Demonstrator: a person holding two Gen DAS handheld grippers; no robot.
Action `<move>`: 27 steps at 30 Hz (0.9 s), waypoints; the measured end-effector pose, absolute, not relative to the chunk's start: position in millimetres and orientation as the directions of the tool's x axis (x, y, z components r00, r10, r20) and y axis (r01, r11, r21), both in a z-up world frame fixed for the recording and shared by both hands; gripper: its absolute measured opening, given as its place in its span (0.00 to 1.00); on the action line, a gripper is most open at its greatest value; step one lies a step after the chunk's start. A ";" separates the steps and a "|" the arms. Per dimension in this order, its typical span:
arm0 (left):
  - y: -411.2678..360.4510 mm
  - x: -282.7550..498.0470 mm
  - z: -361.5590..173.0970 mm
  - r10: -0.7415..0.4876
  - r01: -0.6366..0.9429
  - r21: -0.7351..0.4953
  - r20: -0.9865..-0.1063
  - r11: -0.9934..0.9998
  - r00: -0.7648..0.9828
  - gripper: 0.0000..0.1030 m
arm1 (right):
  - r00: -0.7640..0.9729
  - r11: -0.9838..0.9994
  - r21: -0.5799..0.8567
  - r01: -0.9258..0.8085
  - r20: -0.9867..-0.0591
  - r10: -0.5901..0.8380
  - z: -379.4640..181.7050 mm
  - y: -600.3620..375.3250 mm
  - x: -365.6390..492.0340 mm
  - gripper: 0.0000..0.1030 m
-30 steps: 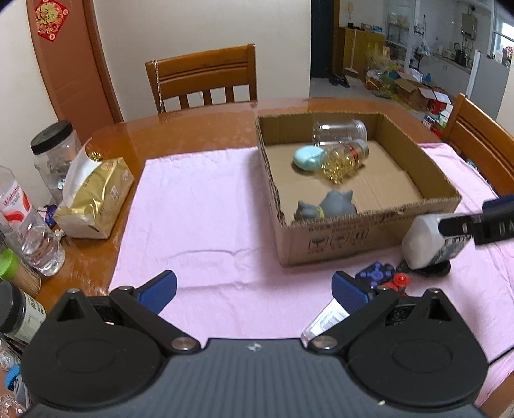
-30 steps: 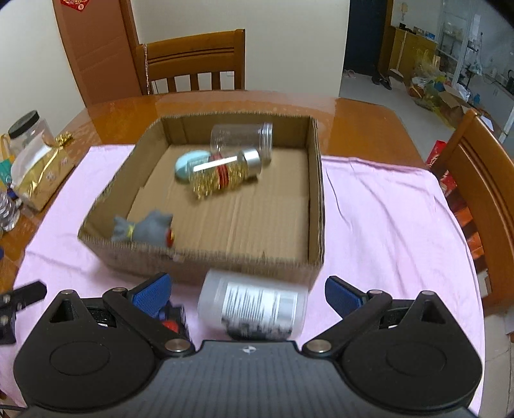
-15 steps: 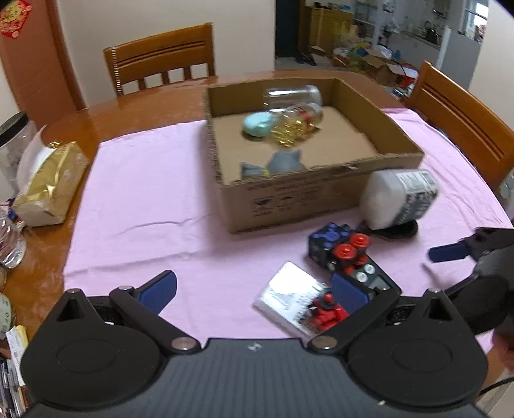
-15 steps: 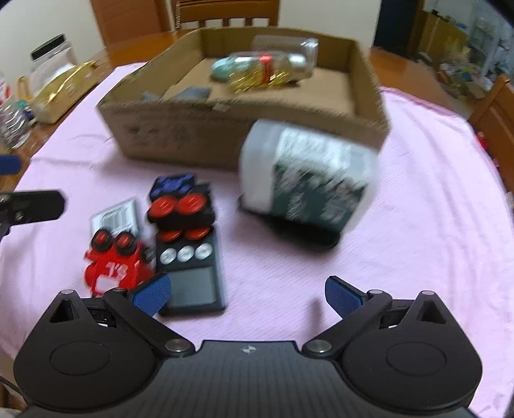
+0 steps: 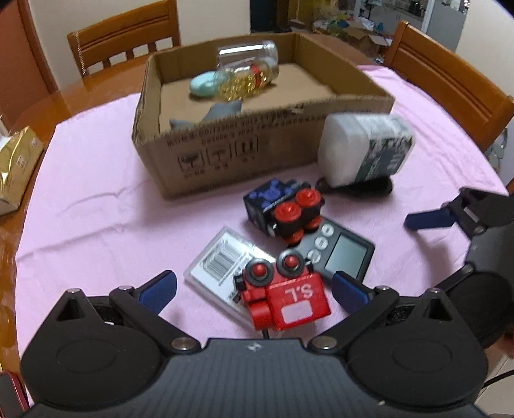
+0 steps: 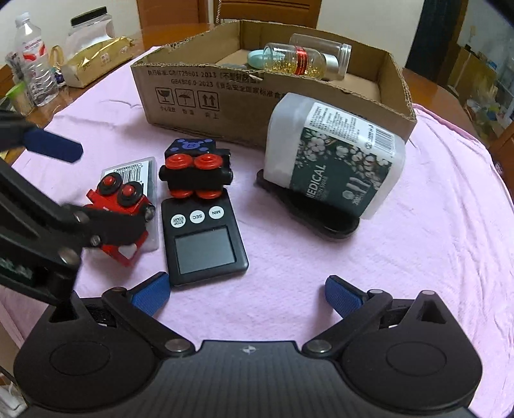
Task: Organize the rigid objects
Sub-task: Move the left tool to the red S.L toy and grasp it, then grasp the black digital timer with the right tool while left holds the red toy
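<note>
A cardboard box (image 5: pixel 231 151) (image 6: pixel 199 93) on the pink cloth holds two jars, a teal oval thing and a grey toy. In front of it lie a white medical bottle (image 6: pixel 334 157) (image 5: pixel 363 149) leaning on a black lid, a black timer (image 6: pixel 202 238) (image 5: pixel 337 249), a black-and-red toy block (image 6: pixel 196 177) (image 5: pixel 286 209), a red toy train (image 5: pixel 282 295) (image 6: pixel 122 205) and a clear barcode case (image 5: pixel 221 260). My left gripper (image 5: pixel 253 289) is open, its fingers either side of the red train. My right gripper (image 6: pixel 245 294) is open, just before the timer.
A gold packet (image 6: pixel 96 61), a water bottle (image 6: pixel 35 74) and a black-lidded jar (image 6: pixel 90 29) stand at the table's left. Wooden chairs (image 5: pixel 128 35) stand behind and to the right of the table.
Both grippers have drawn back from the box and dropped low toward the table's near side. The small objects in front of the box have come into view. The white bottle now leans on the lid.
</note>
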State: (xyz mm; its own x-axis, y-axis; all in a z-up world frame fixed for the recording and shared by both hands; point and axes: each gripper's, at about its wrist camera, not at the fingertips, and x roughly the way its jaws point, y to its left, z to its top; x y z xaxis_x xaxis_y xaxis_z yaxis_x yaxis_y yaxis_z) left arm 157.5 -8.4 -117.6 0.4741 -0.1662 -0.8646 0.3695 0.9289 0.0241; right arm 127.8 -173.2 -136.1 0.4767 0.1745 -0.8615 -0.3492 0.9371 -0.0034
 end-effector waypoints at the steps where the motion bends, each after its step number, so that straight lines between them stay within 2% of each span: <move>1: -8.0 156.5 -119.5 -0.158 0.366 0.029 -0.868 0.930 0.471 0.99 | 0.477 0.936 -0.004 -0.353 -0.861 0.177 -136.1 -175.4 127.6 1.00; 7: -1.7 153.3 -122.5 -0.137 0.344 0.040 -0.869 0.938 0.475 0.98 | 0.492 0.958 -0.004 -0.288 -0.858 0.145 -136.6 -203.2 133.7 1.00; 10: -2.2 150.5 -120.2 -0.162 0.358 0.024 -0.863 0.933 0.479 0.83 | 0.491 0.958 -0.004 -0.287 -0.859 0.144 -136.1 -209.6 135.8 1.00; 12: -5.1 149.0 -119.5 -0.178 0.372 0.012 -0.864 0.928 0.472 0.68 | 0.489 0.958 -0.005 -0.286 -0.861 0.141 -135.7 -209.2 136.3 1.00; 15: -7.1 148.4 -120.6 -0.199 0.385 -0.008 -0.866 0.923 0.459 0.56 | 0.499 0.960 -0.005 -0.278 -0.855 0.140 -135.8 -209.8 134.6 1.00; 16: -7.9 148.0 -120.9 -0.203 0.388 -0.009 -0.864 0.921 0.461 0.56 | 0.504 0.961 -0.005 -0.275 -0.852 0.140 -136.3 -210.3 134.0 1.00; 17: -8.6 147.8 -120.7 -0.205 0.393 -0.006 -0.860 0.920 0.468 0.48 | 0.509 0.963 -0.005 -0.271 -0.850 0.138 -136.3 -211.0 132.7 1.00; 24: 4.8 151.4 -116.1 -0.189 0.369 0.003 -0.854 0.929 0.484 0.49 | 0.490 0.974 0.006 -0.227 -0.863 0.120 -133.9 -206.5 132.1 1.00; 27: 16.3 153.2 -112.9 -0.171 0.353 0.017 -0.852 0.935 0.495 0.49 | 0.489 0.968 0.076 -0.237 -0.852 0.187 -126.5 -198.4 133.2 1.00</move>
State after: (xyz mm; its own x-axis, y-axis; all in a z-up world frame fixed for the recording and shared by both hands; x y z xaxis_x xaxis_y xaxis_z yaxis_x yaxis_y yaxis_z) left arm 153.2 16.3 -112.9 0.4947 -0.1712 -0.8520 0.3533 0.9354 0.0172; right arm 133.2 -198.4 -126.5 0.4894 0.1869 -0.8518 -0.2373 0.9684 0.0762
